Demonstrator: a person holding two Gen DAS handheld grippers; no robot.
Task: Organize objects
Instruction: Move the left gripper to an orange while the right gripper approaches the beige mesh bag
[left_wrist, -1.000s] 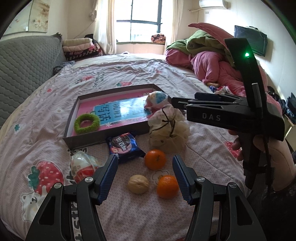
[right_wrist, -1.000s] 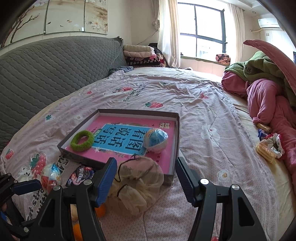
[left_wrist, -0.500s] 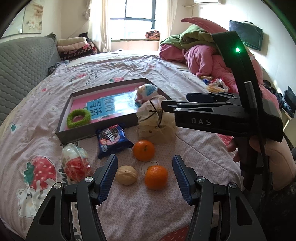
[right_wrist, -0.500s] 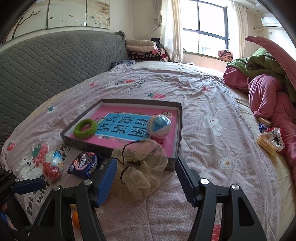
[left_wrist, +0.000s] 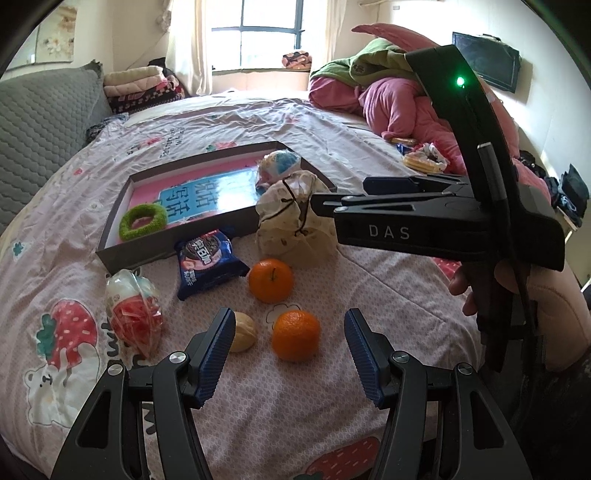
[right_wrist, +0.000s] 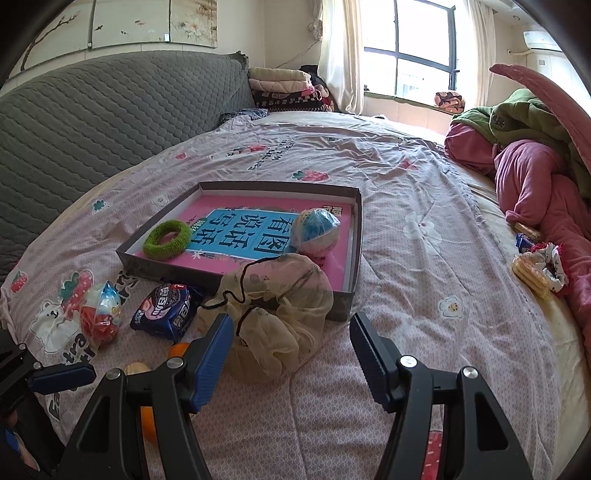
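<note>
A shallow dark box (left_wrist: 155, 254) (right_wrist: 347, 306) lies on the bed and holds a green ring (left_wrist: 143, 222) (right_wrist: 167, 239) and a wrapped blue-white ball (left_wrist: 279, 166) (right_wrist: 314, 231). In front of it lie a beige mesh pouch (left_wrist: 295, 225) (right_wrist: 273, 314), a blue snack packet (left_wrist: 207, 264) (right_wrist: 166, 310), a red-white wrapped snack (left_wrist: 135, 314) (right_wrist: 101, 314), two oranges (left_wrist: 271, 280) (left_wrist: 295, 335) and a walnut (left_wrist: 242, 331). My left gripper (left_wrist: 290, 350) is open above the near orange. My right gripper (right_wrist: 291, 354) is open just short of the pouch.
A pile of pink and green bedding (right_wrist: 535, 155) lies at the right. Biscuits and a small wrapper (right_wrist: 539, 266) sit near it. A grey padded headboard (right_wrist: 92, 133) runs along the left. Folded blankets (right_wrist: 284, 88) are stacked by the window.
Both grippers have drawn back and shifted a little; the objects look slightly farther away. Both stay open, and nothing on the bed has moved.
</note>
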